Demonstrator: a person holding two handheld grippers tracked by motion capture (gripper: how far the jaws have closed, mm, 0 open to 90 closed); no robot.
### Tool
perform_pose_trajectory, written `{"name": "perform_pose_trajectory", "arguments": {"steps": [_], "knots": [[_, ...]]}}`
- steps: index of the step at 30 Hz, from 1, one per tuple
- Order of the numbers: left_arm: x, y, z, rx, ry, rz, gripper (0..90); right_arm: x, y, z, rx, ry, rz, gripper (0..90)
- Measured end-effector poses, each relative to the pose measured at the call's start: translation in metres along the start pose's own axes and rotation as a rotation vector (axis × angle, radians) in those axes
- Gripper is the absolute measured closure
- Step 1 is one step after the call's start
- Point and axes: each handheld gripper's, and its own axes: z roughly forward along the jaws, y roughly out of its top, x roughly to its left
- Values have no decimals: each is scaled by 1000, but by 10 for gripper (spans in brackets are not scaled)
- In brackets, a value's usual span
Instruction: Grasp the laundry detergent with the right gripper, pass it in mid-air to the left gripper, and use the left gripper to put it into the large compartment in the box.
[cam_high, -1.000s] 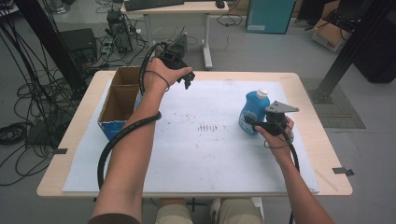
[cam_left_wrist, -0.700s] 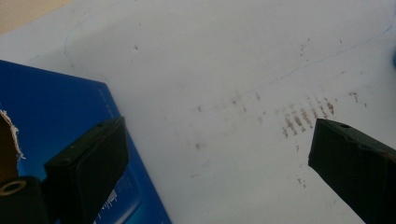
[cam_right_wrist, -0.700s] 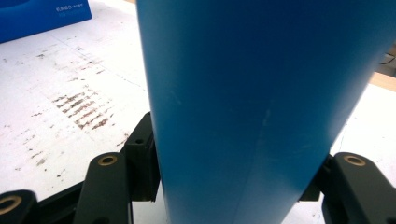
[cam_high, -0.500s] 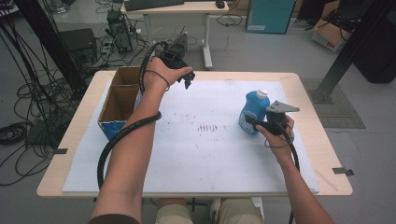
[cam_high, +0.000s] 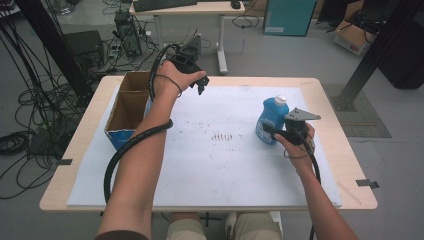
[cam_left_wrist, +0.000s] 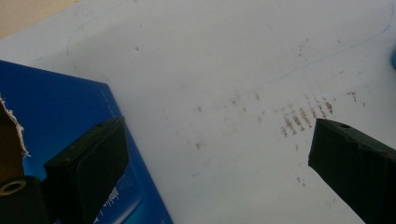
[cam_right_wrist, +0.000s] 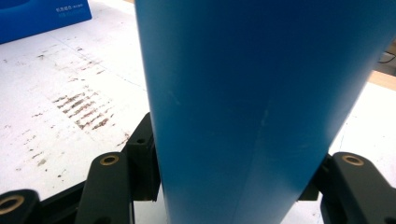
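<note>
A blue bottle (cam_high: 270, 120) with a white cap stands upright on the right part of the white sheet (cam_high: 220, 165). My right gripper (cam_high: 280, 133) is shut on its lower body. In the right gripper view the bottle (cam_right_wrist: 261, 102) sits between the two jaws of the right gripper (cam_right_wrist: 233, 186), which press on either side. My left gripper (cam_high: 202, 84) is held in the air over the far edge of the sheet, just right of the cardboard box (cam_high: 125, 117). In its own view the left gripper (cam_left_wrist: 219, 168) is open and holds nothing.
The open cardboard box with a blue outer side (cam_left_wrist: 60, 107) stands at the table's far left. Brown scuff marks (cam_high: 222, 136) dot the middle of the sheet. A thick black cable (cam_high: 127, 150) trails along the left forearm. Desks, cables and boxes stand on the floor beyond.
</note>
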Motion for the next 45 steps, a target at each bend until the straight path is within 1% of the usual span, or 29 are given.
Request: {"name": "perform_pose_trajectory", "arguments": {"steps": [4, 14, 19, 20, 22, 23, 27, 28, 30, 31, 33, 36, 41, 45], "knots": [[-1, 0, -1, 5, -6, -2, 56, 0, 0, 0, 1, 1, 0, 416], [-1, 0, -1, 2, -1, -4, 56, 0, 0, 0, -1, 1, 1, 419], [-2, 1, -3, 4, 2, 2, 56, 0, 0, 0, 1, 0, 4, 423], [-2, 1, -3, 3, 5, 10, 56, 0, 0, 0, -1, 0, 5, 424], [-3, 1, -4, 5, 5, 8, 56, 0, 0, 0, 1, -1, 7, 426], [-3, 2, -4, 4, 8, 15, 56, 0, 0, 0, 1, -1, 5, 427], [-4, 2, -5, 5, 5, 13, 56, -1, 0, 0, -2, 0, 4, 429], [-6, 2, -4, -8, 3, -1, 56, -1, 0, 0, -5, 0, -3, 430], [-6, 2, -5, -7, 3, 0, 56, -1, 0, 0, -7, 0, -5, 430], [-6, 2, -5, -14, 4, 2, 56, -1, 0, 0, -3, 0, 7, 431], [-7, 2, -5, -12, 6, 4, 56, -1, 0, 0, -6, 0, -1, 431], [-7, 2, -5, -9, 5, 8, 56, -1, 0, 0, -5, -1, 0, 432], [-7, 2, -7, -9, 3, 3, 56, -1, 0, 0, -3, -2, 7, 434], [-7, 2, -8, -13, 10, 8, 56, 0, 0, 0, -2, -1, 11, 434]]}}
